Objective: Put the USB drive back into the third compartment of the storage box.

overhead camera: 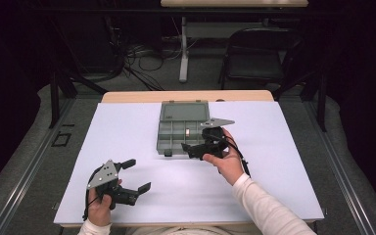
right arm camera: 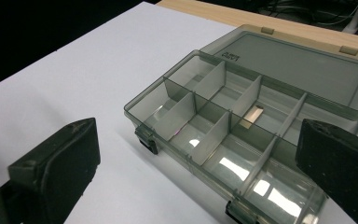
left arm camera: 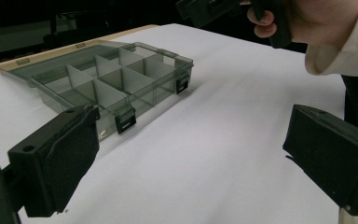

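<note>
A smoky grey compartment box (overhead camera: pixel 159 137) lies open mid-table, its lid (overhead camera: pixel 185 111) folded flat behind it. One middle compartment holds a small pale rectangular piece (right arm camera: pixel 252 116); the other compartments look bare. My right gripper (overhead camera: pixel 196 140) hovers over the box's front right part, open, with nothing between its jaws. In the right gripper view the gripper (right arm camera: pixel 198 168) frames the box (right arm camera: pixel 161 79) from close above. My left gripper (overhead camera: pixel 138 175) rests open near the front left of the table. In the left gripper view the gripper (left arm camera: pixel 191 158) looks at the box (left arm camera: pixel 158 93) and the right hand (left arm camera: pixel 307 23).
A white sheet (overhead camera: pixel 127 137) covers the table, with the wooden edge (overhead camera: pixel 186 95) showing at the back. Beyond stand a folding chair (overhead camera: pixel 257 54), another table's leg (overhead camera: pixel 183 49) and loose floor cables (overhead camera: pixel 142 58).
</note>
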`<control>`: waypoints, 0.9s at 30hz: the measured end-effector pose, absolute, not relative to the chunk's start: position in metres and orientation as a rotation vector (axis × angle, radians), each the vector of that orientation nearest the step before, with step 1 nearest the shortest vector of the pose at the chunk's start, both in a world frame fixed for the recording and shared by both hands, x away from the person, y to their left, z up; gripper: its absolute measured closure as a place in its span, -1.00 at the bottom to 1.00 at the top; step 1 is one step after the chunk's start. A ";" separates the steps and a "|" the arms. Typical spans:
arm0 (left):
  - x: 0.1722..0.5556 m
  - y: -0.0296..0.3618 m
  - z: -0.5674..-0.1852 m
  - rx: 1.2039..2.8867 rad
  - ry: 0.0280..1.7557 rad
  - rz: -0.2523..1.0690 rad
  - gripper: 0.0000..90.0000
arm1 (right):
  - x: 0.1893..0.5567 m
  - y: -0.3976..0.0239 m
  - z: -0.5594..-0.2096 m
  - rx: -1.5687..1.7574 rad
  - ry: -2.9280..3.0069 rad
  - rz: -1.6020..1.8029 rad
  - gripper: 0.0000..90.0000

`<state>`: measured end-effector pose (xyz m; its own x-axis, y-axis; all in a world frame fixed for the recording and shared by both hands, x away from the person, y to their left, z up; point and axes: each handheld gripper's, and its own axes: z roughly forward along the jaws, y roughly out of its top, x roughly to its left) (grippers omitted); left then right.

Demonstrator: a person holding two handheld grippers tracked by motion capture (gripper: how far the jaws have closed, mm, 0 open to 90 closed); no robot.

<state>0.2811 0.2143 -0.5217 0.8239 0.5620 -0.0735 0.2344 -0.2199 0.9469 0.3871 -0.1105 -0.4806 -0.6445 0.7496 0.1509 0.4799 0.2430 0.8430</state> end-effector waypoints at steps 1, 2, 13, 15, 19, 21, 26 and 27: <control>0.281 0.214 -0.522 1.803 0.609 0.339 -0.93 | 0.385 -0.112 -0.479 1.139 2.231 1.357 -1.00; 0.281 0.214 -0.522 1.804 0.607 0.339 -0.93 | 0.383 -0.114 -0.478 1.139 2.237 1.351 -1.00; 0.280 0.214 -0.521 1.804 0.608 0.339 -0.93 | 0.347 -0.137 -0.477 1.098 2.196 1.328 -1.00; 0.281 0.214 -0.521 1.804 0.610 0.339 -0.93 | 0.340 -0.142 -0.478 1.103 2.175 1.334 -1.00; 0.281 0.214 -0.522 1.802 0.611 0.337 -0.93 | 0.327 -0.150 -0.479 1.087 2.157 1.334 -1.00; 0.281 0.214 -0.522 1.800 0.614 0.336 -0.93 | 0.321 -0.155 -0.479 1.072 2.168 1.335 -1.00; 0.281 0.214 -0.522 1.795 0.615 0.328 -0.93 | 0.308 -0.164 -0.484 1.073 2.168 1.341 -1.00; 0.281 0.214 -0.522 1.797 0.615 0.329 -0.93 | 0.306 -0.166 -0.486 1.074 2.166 1.337 -1.00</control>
<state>0.2813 0.2138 -0.5222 0.8234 0.5613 -0.0839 0.2410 -0.2120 0.9471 0.3062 -0.1664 -0.4857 -0.6375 0.7670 0.0732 0.4093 0.2567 0.8756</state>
